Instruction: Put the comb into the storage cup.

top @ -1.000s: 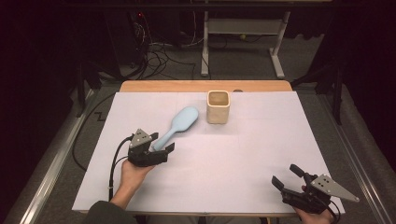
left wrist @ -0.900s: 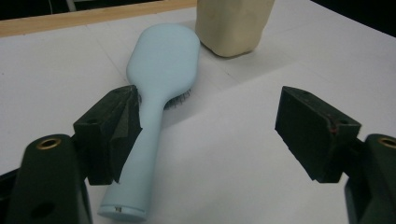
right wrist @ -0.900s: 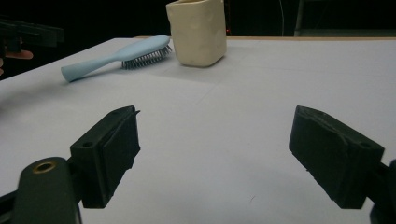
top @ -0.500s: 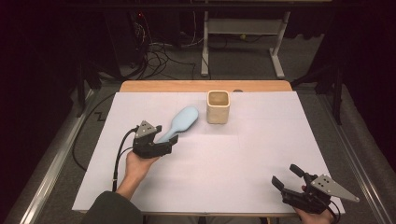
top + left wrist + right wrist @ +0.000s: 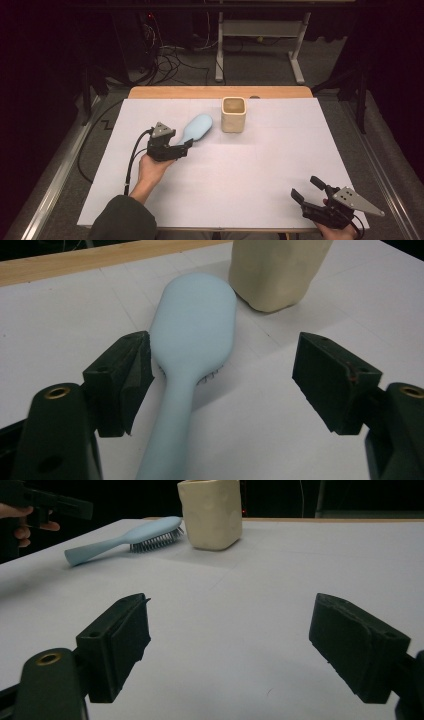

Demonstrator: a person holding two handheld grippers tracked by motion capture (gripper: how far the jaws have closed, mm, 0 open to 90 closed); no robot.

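Hairbrush lies bristles down between the spread jaws of the left gripper, its handle close beside one jaw, cream cup just beyond. Right gripper gapes wide, well apart from both.

High overhead view, two low tool views — shared hairbrush.

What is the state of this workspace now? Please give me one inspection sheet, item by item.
Surface: white paper sheet on a wooden table.
Job's things: light blue plastic hairbrush lying bristles down; beige square cup upright beside its head.
Clutter: nothing seen.
Grippers: left gripper open, jaws either side of the brush neck; right gripper open, holding nothing, at the near right corner.
Cables: black cable from the left gripper.
Surroundings: dark floor, cables, metal frame.
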